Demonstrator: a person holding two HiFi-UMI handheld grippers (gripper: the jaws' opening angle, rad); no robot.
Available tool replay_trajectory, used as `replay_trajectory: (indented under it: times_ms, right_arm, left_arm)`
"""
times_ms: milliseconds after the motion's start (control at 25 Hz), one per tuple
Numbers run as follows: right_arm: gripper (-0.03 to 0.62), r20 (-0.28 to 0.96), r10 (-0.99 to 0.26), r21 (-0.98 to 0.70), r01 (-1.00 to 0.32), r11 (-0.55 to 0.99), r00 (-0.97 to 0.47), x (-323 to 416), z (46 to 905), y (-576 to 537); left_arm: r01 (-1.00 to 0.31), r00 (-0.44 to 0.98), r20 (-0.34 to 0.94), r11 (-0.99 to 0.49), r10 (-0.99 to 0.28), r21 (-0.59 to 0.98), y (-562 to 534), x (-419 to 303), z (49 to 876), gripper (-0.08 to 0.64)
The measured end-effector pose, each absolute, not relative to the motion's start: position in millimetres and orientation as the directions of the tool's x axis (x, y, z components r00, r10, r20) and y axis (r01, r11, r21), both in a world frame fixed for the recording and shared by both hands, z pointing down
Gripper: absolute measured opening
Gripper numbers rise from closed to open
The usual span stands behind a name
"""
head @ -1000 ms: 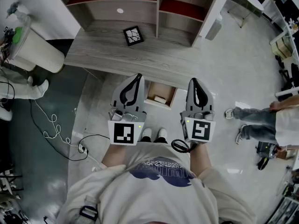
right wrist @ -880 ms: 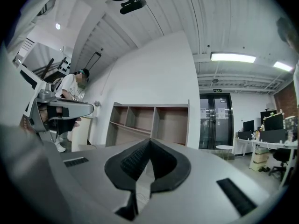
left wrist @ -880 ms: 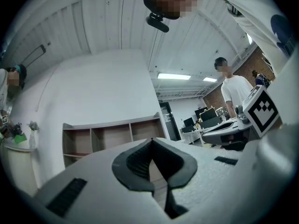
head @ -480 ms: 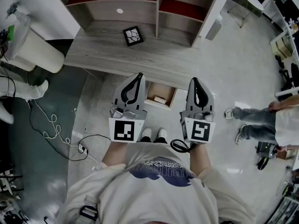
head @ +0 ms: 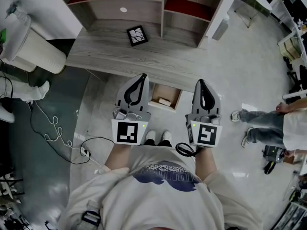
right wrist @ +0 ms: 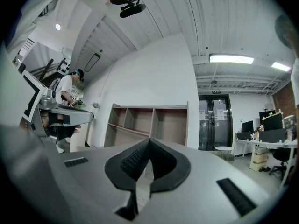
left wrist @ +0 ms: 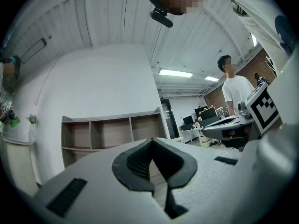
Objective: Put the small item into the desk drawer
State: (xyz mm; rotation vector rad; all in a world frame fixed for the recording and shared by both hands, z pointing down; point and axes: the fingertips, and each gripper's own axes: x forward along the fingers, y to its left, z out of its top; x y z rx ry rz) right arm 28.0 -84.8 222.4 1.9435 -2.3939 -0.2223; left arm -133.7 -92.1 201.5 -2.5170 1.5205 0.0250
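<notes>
Your left gripper (head: 140, 80) and right gripper (head: 199, 84) are both clenched, nothing between the jaws. The small item (head: 164, 101) lies inside the open drawer (head: 165, 91) under the table (head: 158, 61) (seen between the two grippers, touching neither). A black patterned square (head: 137, 36) rests on the table.

The pale item (head: 164, 101) in the open drawer (head: 171, 93) is too small for me to identify; a bystander (head: 283, 123) is cut off at the right edge.
</notes>
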Motion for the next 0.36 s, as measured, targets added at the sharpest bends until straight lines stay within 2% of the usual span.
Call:
replay_trajectory:
  times_ms: [360]
  right_arm:
    - [-0.003, -0.071, -0.974, 0.123, -0.971, 0.205, -0.215, 26.4, 219.5, -91.7]
  left_arm:
    - [-0.876, 0.473, -0.114, -0.453, -0.874, -0.165, -99.0, -133.8, 203.2, 0.008]
